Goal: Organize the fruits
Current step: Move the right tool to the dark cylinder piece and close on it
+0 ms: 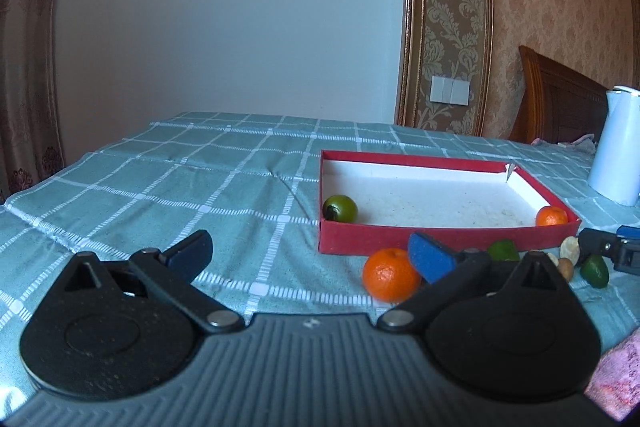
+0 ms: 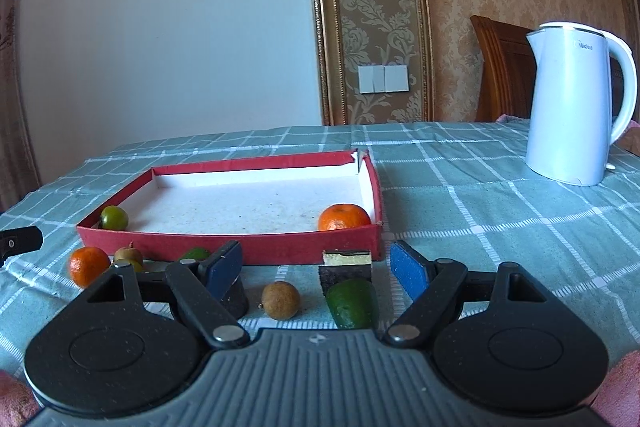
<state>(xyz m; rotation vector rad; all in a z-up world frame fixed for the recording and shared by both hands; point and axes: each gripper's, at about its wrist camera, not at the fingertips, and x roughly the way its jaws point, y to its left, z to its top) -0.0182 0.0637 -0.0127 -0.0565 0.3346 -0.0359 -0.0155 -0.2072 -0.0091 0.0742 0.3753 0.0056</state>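
I am holding both the left gripper [image 1: 310, 257] and right gripper [image 2: 316, 273] spread and empty, the longan [image 2: 281, 300] lying between the right fingers; judging it light, round, roll-prone, I am planning a gentle mid-body pinch.

Tray [image 2: 228, 247] sitting on the tablecloth [image 2: 480, 227], holding one tomato [image 2: 114, 218] in its near-left corner and one mandarin [image 2: 343, 217] in its near-right corner; second mandarin [image 2: 88, 265], longan [image 2: 281, 300] and avocado [image 2: 352, 303] lying before it; kettle [image 2: 572, 107] standing far right.
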